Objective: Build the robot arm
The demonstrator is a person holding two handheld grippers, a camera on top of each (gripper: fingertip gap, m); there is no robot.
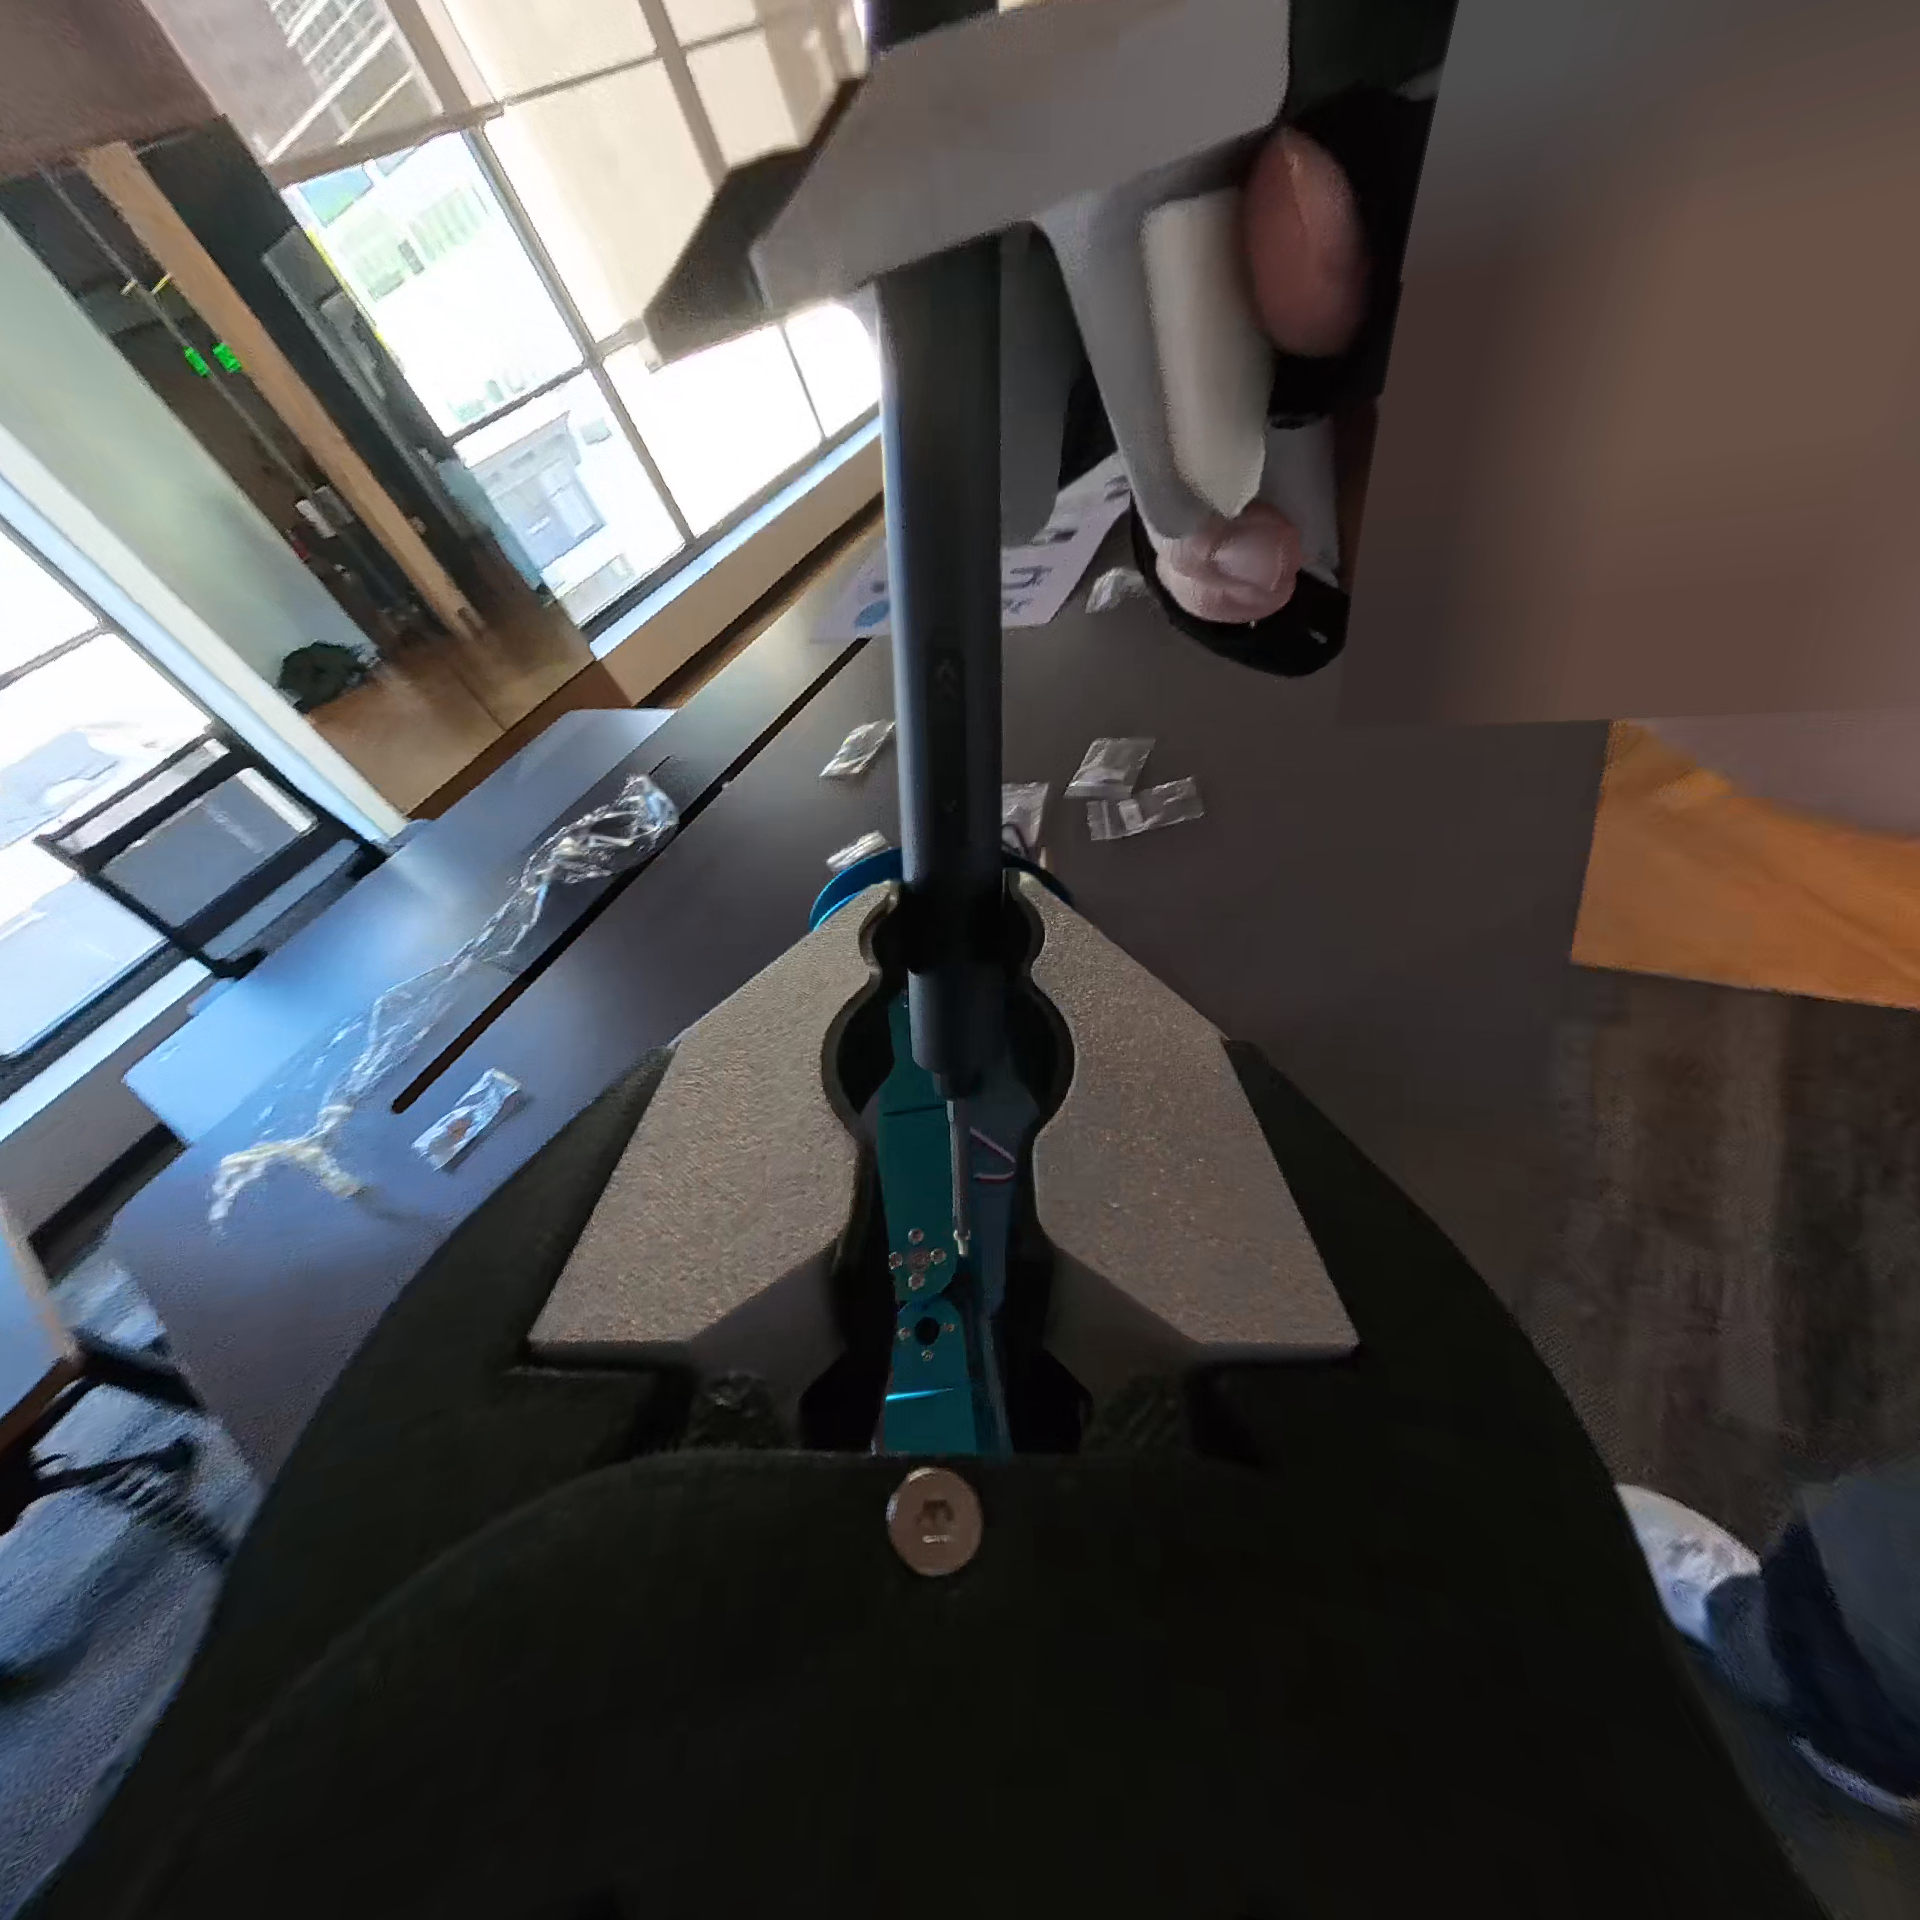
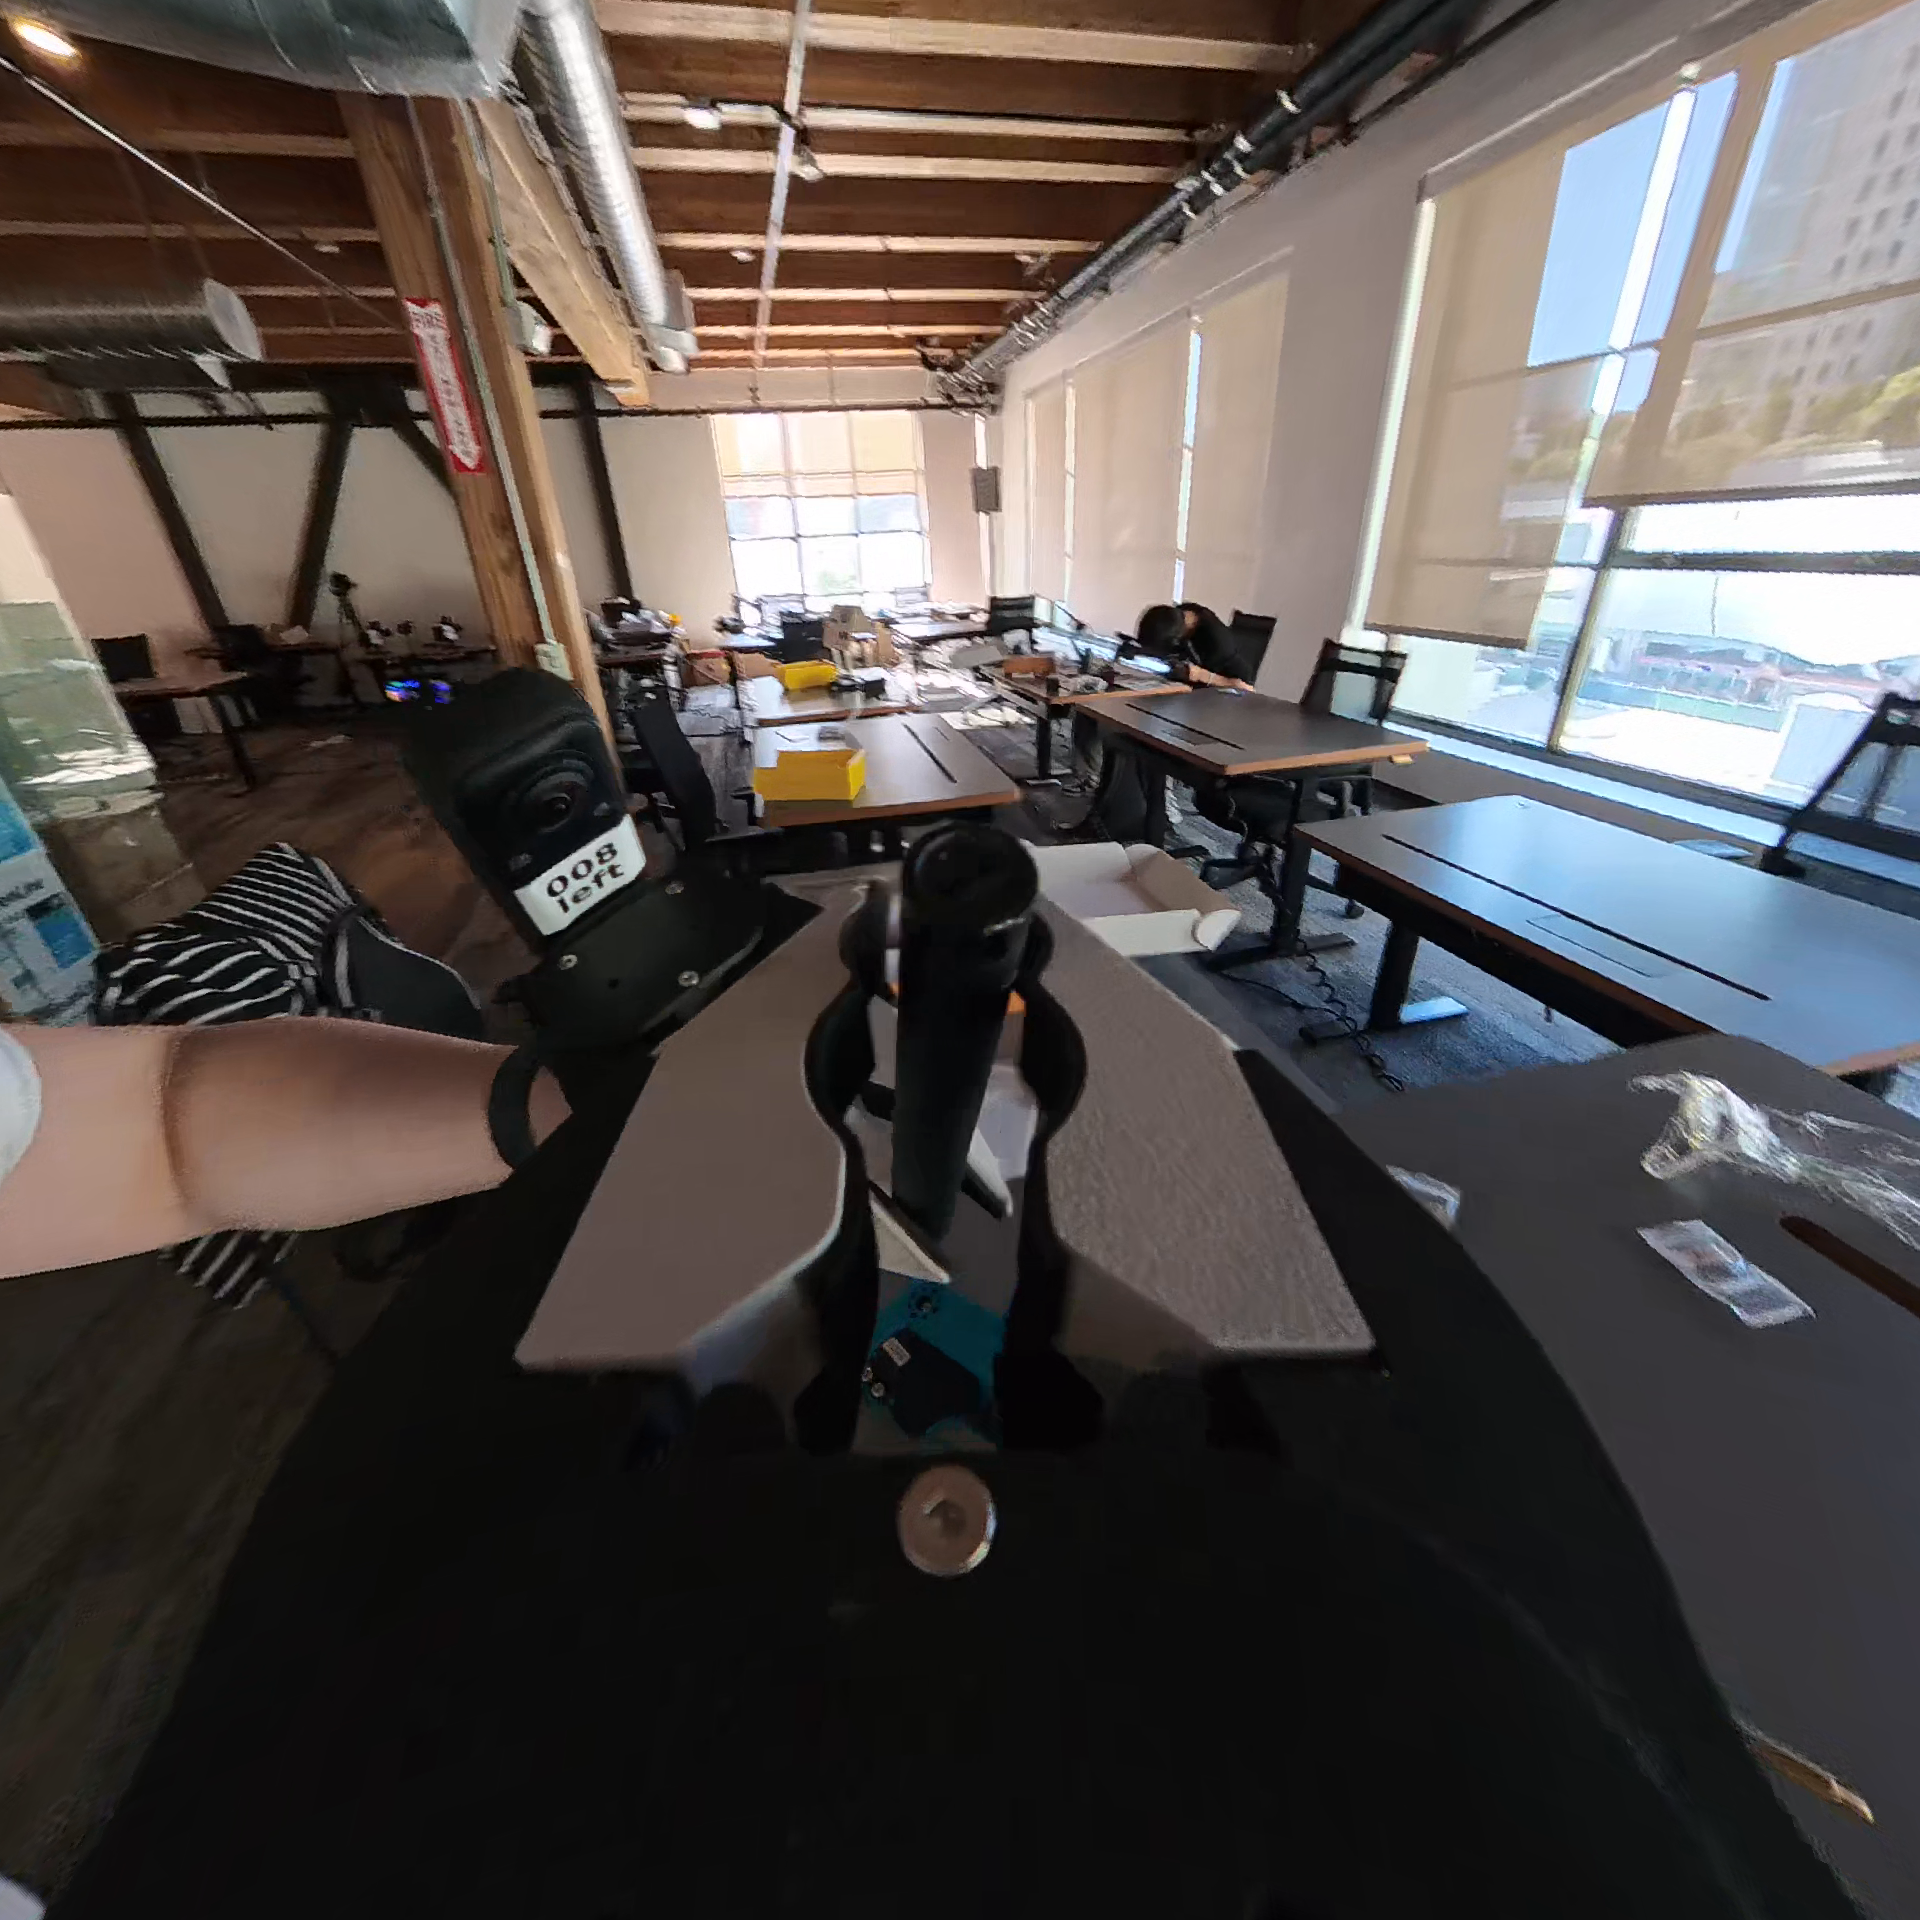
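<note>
In the left wrist view my left gripper [image 1: 951, 899] is shut on a teal-blue metal bracket assembly [image 1: 920, 1340] that sits between its grey fingers [image 1: 717, 1174]. A dark grey powered screwdriver [image 1: 940, 644] comes down from above, and its thin bit [image 1: 961, 1195] touches a screw on the bracket. The right gripper [image 1: 1039, 187] holds the driver's upper end. In the right wrist view my right gripper [image 2: 966, 925] is shut on the screwdriver [image 2: 940, 1060], seen from its end cap. The blue bracket [image 2: 925, 1351] and the left gripper's camera [image 2: 520, 790] lie just beyond.
A dark table [image 1: 1299, 935] carries several small clear bags [image 1: 1122, 790], crumpled plastic wrap [image 1: 582, 862] and printed paper [image 1: 1039, 582]. The wrap [image 2: 1766, 1143] and a bag [image 2: 1714, 1283] also show in the right wrist view. A person's forearm [image 2: 260, 1122] reaches in from the left. Desks and windows lie behind. The grippers' ends are close to 9 centimeters from one another.
</note>
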